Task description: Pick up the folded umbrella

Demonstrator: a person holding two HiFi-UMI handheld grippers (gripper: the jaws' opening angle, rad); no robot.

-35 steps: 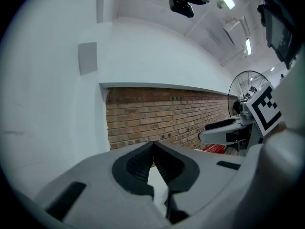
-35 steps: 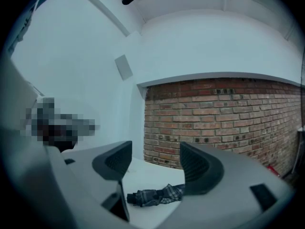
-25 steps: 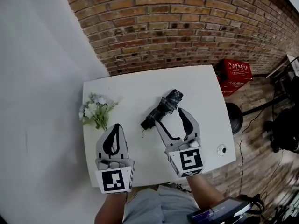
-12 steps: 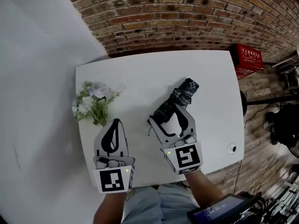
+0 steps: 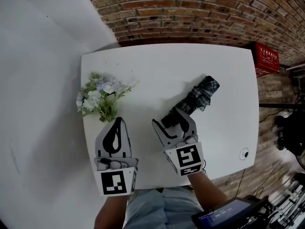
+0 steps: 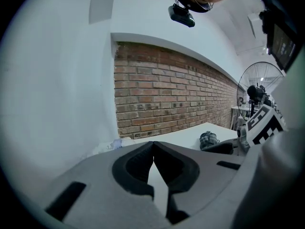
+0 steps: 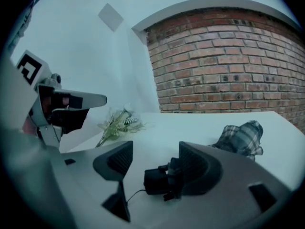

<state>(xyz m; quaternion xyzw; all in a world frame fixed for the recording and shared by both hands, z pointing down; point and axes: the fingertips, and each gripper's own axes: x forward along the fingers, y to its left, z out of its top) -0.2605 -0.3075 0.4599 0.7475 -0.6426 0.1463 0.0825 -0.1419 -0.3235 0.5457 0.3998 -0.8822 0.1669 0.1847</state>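
Observation:
The folded umbrella [image 5: 198, 97] lies aslant on the white table [image 5: 152, 66], its plaid canopy [image 7: 240, 138] far right and its black handle [image 7: 159, 180] towards me. My right gripper [image 5: 167, 117] is low over the table. Its jaws straddle the handle end; they have just been closing. The handle lies against the right jaw, with a gap to the left one [image 7: 155, 151]. My left gripper [image 5: 117, 120] is shut with nothing in it, its tips touching [image 6: 153, 143], near the table's front left.
A bunch of white and pale blue flowers [image 5: 102, 95] lies at the table's left, just beyond the left gripper. A brick wall [image 5: 190, 13] runs behind the table. A red crate [image 5: 268, 58] stands on the floor at right. A small round fitting [image 5: 244, 153] sits by the table's front right corner.
Both grippers have sunk towards the table. The right one has come down over the umbrella's handle end, which now sits between its jaws. The left stays shut. The umbrella lies as before.

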